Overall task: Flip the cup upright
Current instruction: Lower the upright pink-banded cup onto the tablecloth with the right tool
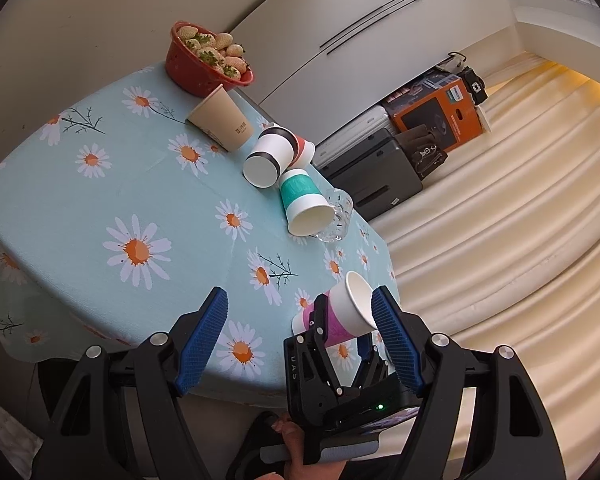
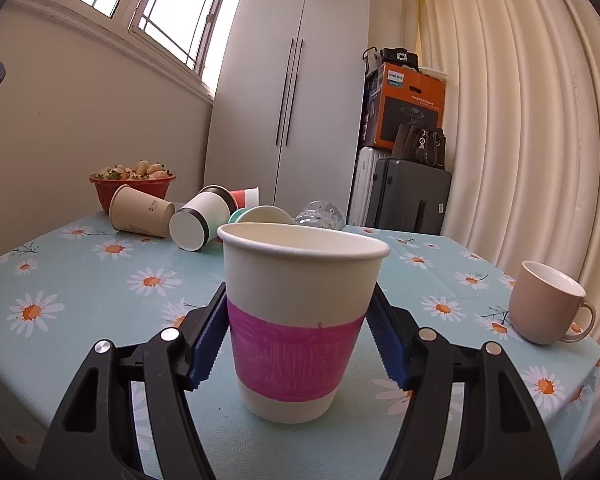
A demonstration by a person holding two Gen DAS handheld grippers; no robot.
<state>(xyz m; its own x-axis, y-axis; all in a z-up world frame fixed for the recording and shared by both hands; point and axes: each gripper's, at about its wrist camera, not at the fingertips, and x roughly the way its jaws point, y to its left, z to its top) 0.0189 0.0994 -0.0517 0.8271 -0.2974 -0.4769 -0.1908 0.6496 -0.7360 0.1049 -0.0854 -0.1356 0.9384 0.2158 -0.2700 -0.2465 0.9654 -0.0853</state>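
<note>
A white paper cup with a magenta band (image 2: 296,320) stands upright between my right gripper's (image 2: 296,344) blue fingers, which press its sides; its base is at the tablecloth. The same cup (image 1: 348,312) shows in the left wrist view, held by the right gripper's black body near the table's near right edge. My left gripper (image 1: 300,336) is open and empty, hovering above the table beside it. Further back lie several tipped cups: a tan one (image 1: 220,120), a white one with black bands (image 1: 270,156), a teal-banded one (image 1: 304,204).
A red colander of strawberries (image 1: 204,60) stands at the far side. A clear glass (image 1: 340,216) lies by the teal cup. A beige mug (image 2: 544,304) stands upright at the right. The daisy tablecloth (image 1: 100,200) covers the table. Suitcases and boxes stand beyond.
</note>
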